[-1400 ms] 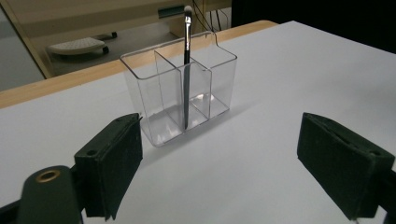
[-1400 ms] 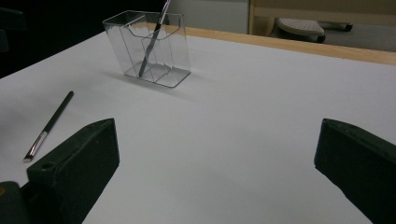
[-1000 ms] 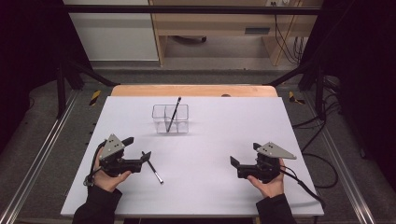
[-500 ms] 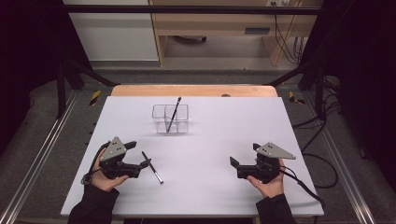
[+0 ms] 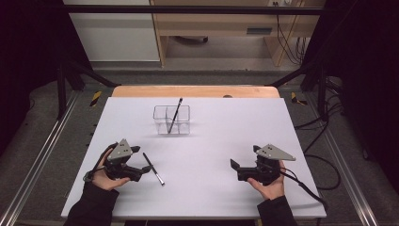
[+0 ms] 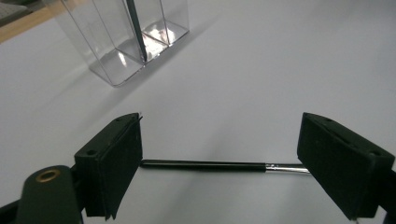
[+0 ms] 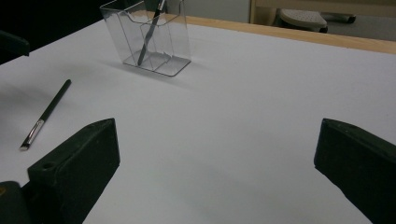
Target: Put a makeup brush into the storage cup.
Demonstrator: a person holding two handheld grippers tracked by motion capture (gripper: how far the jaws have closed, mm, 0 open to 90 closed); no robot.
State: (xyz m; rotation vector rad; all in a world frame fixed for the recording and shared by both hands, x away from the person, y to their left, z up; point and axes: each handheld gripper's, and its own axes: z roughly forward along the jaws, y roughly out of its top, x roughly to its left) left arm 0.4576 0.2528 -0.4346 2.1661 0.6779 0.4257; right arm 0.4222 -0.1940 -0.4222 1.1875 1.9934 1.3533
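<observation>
Backed slightly, left gripper (image 5: 141, 172) jaws gape beside slim black brush (image 5: 154, 168); right gripper (image 5: 234, 170) agape.

A white table (image 5: 263, 141) with a wooden far edge. A clear divided holder (image 5: 171, 119) stands near its far middle. A black brush (image 5: 154, 168) lies flat toward the near left.

A large white rectangular table top (image 5: 226, 155) is lying over a light wooden board (image 5: 195, 91) that is showing along its far edge. Black cables (image 5: 287, 37) are hanging beside a pale wooden desk frame (image 5: 216, 23) behind the table.
</observation>
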